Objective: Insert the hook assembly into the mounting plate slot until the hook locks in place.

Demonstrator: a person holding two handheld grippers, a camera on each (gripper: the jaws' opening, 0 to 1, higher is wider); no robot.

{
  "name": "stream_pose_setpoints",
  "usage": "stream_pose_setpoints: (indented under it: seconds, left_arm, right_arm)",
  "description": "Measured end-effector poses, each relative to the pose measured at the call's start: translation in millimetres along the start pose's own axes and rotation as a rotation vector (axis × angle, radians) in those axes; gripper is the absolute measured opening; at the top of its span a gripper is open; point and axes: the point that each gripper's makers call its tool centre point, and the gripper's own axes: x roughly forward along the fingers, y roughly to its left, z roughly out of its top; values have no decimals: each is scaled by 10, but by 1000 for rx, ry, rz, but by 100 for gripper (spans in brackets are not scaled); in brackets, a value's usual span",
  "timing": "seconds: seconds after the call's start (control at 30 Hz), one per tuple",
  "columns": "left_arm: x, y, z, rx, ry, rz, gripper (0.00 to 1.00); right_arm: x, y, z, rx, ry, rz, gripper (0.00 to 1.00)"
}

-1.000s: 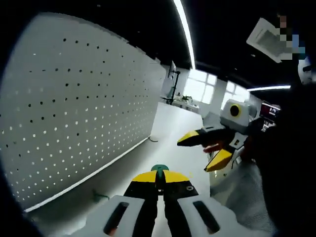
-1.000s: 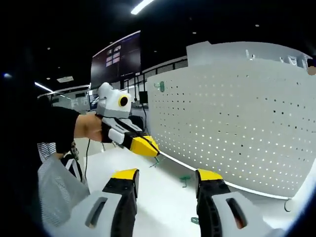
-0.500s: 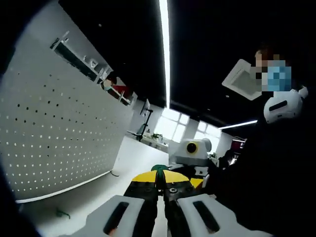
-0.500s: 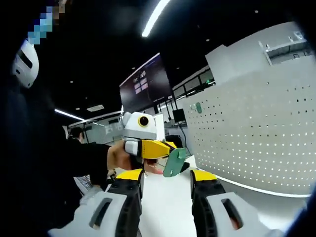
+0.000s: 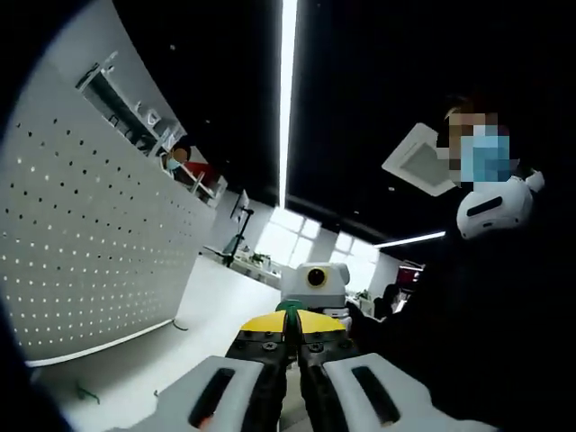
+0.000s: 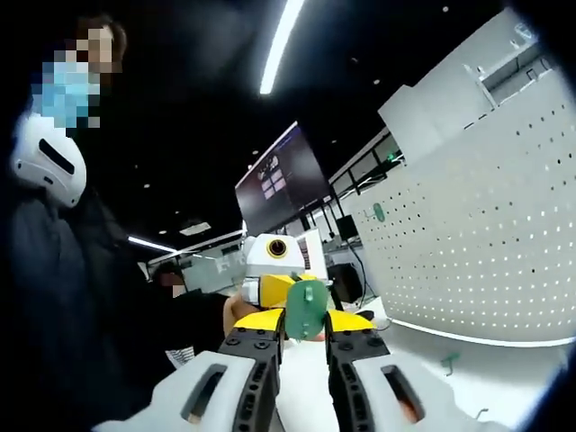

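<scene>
1. The green hook piece [image 6: 306, 309] is held up in the air between the two grippers, well above the white counter [image 6: 468, 373].
2. In the right gripper view, the right gripper [image 6: 304, 326] has its jaws drawn in close on either side of the piece; whether they actually pinch it I cannot tell.
3. The left gripper [image 5: 290, 326] has its jaws closed on the same green part, a small tip showing above them.
4. The white pegboard [image 5: 81, 252] stands off to the side, apart from both grippers.
5. Risk: if both grippers pull or twist unevenly during a handover, the piece could slip, drop to the counter, or end up misaligned for the slot.
</scene>
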Motion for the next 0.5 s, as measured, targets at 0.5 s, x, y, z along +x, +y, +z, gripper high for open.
stream_pose_setpoints:
  seconds: [0.5]
  left_arm:
    - [-18,-105,-174,83,238,-8,7]
  right_arm:
    - [-23,90,-89,-13,79,46,16]
